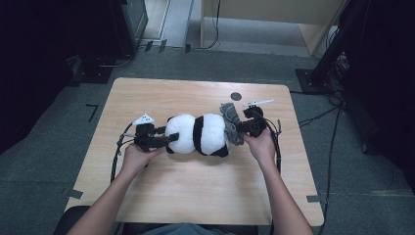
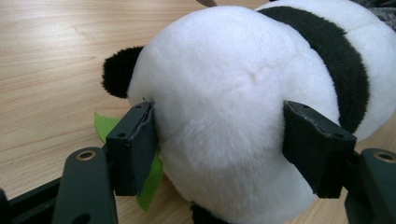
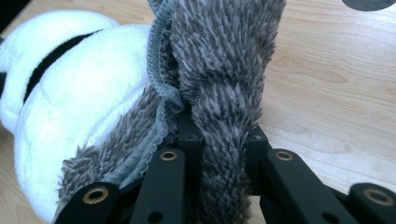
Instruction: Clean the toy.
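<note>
Mid-frame in the high view, the plush panda (image 1: 199,134) lies on its side on the tabletop (image 1: 195,191). Left gripper (image 1: 155,139) sits at the panda's left end: in the left gripper view its jaws straddle the white rounded end, left pad touching the fur, right pad just clear, so not clamped. A green felt leaf (image 2: 148,179) lies under that jaw. Right gripper (image 1: 241,128) at the right end: jaws closed on the grey fuzzy cloth (image 3: 219,79), which lies against the panda.
</note>
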The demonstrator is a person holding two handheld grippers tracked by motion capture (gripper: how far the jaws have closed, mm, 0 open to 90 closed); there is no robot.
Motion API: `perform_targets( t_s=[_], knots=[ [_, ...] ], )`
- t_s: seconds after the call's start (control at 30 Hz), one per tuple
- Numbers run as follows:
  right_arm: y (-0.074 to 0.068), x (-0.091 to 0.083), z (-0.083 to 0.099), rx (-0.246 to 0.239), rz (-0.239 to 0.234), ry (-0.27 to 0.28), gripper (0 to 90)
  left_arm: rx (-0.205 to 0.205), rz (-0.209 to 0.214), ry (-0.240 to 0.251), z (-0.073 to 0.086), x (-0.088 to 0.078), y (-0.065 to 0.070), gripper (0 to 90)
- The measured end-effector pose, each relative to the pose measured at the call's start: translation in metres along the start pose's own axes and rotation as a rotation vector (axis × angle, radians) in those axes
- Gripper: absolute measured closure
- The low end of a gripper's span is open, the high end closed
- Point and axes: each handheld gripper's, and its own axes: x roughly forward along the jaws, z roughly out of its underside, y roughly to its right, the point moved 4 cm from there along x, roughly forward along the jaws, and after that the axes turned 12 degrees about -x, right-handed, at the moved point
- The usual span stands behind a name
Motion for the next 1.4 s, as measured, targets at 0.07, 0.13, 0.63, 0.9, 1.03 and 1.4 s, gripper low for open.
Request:
perform_targets(
  t_s=[0.07,0.13,0.63,0.9,1.03,1.4],
  knots=[
    [0.003,0.002,0.002,0.012,-0.001,-0.005,76.9,-0.010,0.007,0.006,-0.001,-0.001,0.001,29.4],
    [0.005,0.004,0.004,0.009,0.015,-0.033,76.9,-0.014,0.009,0.005,-0.003,-0.004,0.001,29.5],
    [0.005,0.008,0.005,-0.008,0.034,-0.080,76.8,0.104,-0.010,-0.021,0.012,-0.009,0.009,21.8],
    [0.003,0.005,0.003,-0.015,0.043,-0.069,77.0,0.118,-0.024,0.030,0.018,-0.004,0.008,30.7],
    [-0.005,-0.017,-0.010,-0.055,0.065,-0.014,76.8,0.105,-0.031,0.026,0.017,-0.006,0.010,41.4],
    [-0.079,-0.052,-0.066,-0.210,-0.078,0.152,76.7,0.080,-0.024,0.036,0.015,-0.008,0.012,42.9]
  ],
)
